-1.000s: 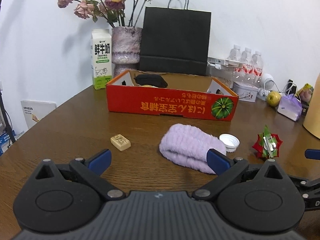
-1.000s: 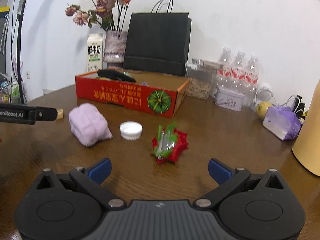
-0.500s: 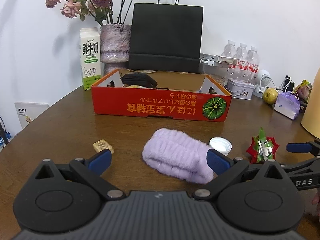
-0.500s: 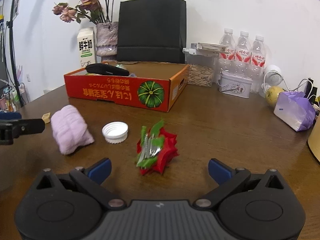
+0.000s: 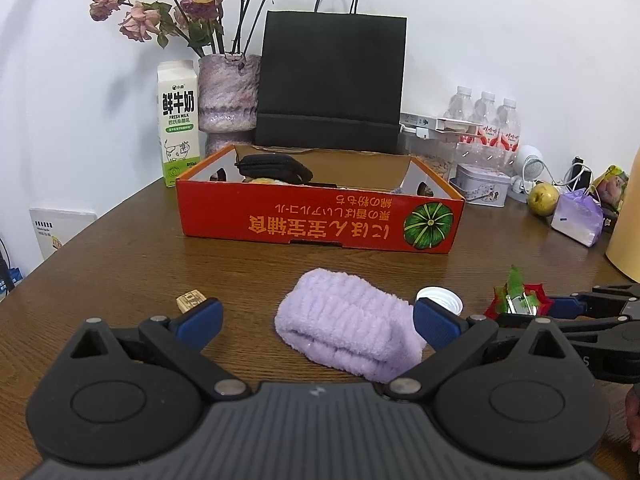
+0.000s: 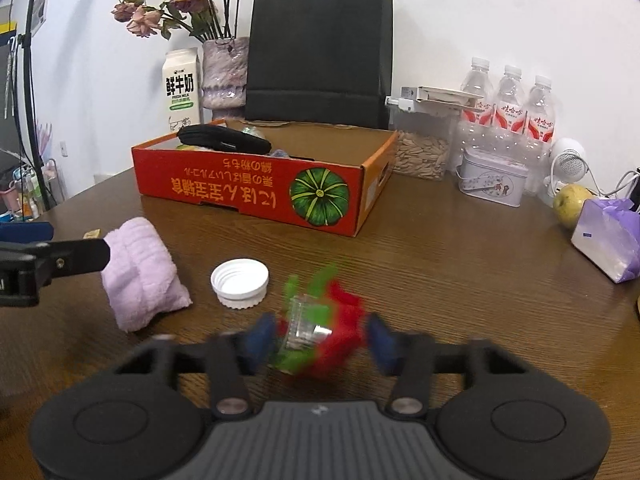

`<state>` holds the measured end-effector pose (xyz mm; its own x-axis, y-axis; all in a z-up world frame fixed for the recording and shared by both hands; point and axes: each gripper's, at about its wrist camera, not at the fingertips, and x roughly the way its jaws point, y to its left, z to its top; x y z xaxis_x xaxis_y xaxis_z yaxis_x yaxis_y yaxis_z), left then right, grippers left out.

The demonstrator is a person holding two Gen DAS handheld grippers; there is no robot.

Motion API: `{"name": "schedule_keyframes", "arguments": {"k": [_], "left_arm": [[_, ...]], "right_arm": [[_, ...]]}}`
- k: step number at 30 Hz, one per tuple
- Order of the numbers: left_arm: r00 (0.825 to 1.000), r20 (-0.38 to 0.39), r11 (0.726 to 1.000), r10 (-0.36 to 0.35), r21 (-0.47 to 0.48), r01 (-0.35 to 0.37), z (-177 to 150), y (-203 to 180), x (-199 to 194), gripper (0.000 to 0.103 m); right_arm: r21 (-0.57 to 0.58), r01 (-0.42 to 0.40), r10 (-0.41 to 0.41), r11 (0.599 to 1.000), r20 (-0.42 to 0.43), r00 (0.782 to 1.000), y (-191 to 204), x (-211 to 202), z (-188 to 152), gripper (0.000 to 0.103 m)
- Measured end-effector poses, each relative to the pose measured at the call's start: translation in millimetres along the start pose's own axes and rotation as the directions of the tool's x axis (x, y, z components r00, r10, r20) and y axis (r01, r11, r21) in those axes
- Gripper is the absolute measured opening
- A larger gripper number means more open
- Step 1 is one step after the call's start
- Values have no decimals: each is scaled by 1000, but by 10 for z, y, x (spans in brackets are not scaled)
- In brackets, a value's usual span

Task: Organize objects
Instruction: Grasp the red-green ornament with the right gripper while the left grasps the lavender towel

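Note:
A red and green flower-shaped hair clip [image 6: 320,328] lies on the brown table, between the blurred blue fingers of my right gripper [image 6: 320,338]; the jaws stand close on either side of it, and contact cannot be told. A lilac rolled towel [image 5: 348,326] lies between the wide-open fingers of my left gripper [image 5: 318,320]. A white bottle cap [image 6: 239,282] and a small tan block [image 5: 190,300] lie nearby. The open red cardboard box [image 5: 320,224] behind holds a black pouch [image 5: 272,168].
A milk carton [image 5: 178,124], a vase of dried roses [image 5: 228,100] and a black paper bag [image 5: 330,84] stand behind the box. Water bottles [image 6: 508,112], a tin [image 6: 492,182], a pear [image 6: 570,204] and a lilac packet [image 6: 608,240] are at the right.
My right gripper has moved forward onto the hair clip and its fingers have narrowed around it. My left gripper has closed in on the towel, still open.

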<state>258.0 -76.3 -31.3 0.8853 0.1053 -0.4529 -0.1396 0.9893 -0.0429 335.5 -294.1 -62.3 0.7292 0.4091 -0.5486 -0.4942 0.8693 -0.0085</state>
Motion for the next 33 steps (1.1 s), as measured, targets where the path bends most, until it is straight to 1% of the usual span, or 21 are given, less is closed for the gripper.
{"name": "schedule_keyframes", "arguments": {"k": [4, 10, 16, 19, 22, 27, 29, 33], "left_arm": [[1000, 5, 1000, -2, 1, 2, -10, 7, -11, 103], [1000, 6, 1000, -16, -11, 16, -13, 47, -20, 103], [999, -10, 999, -42, -3, 42, 3, 21, -6, 103], [996, -38, 997, -76, 21, 77, 23, -38, 32, 103], [991, -85, 993, -99, 52, 104, 48, -105, 115, 103], [976, -183, 985, -118, 99, 138, 83, -197, 323, 103], [973, -196, 983, -120, 110, 144, 106, -230, 394, 103], [976, -195, 986, -97, 115, 121, 147, -254, 509, 103]], "right_arm": [[-12, 5, -5, 1000, 25, 1000, 41, -48, -11, 36], [0, 29, -29, 1000, 99, 995, 61, -200, -46, 36], [-8, 29, -27, 1000, 136, 990, 104, -281, -69, 36], [-14, 32, -29, 999, 146, 989, 118, -291, -71, 36], [-7, 34, -32, 999, 149, 988, 109, -296, -72, 36], [-1, 33, -33, 999, 147, 989, 99, -291, -71, 36], [-2, 31, -31, 1000, 144, 989, 102, -285, -69, 36], [-3, 29, -28, 1000, 145, 989, 103, -290, -74, 36]]}}
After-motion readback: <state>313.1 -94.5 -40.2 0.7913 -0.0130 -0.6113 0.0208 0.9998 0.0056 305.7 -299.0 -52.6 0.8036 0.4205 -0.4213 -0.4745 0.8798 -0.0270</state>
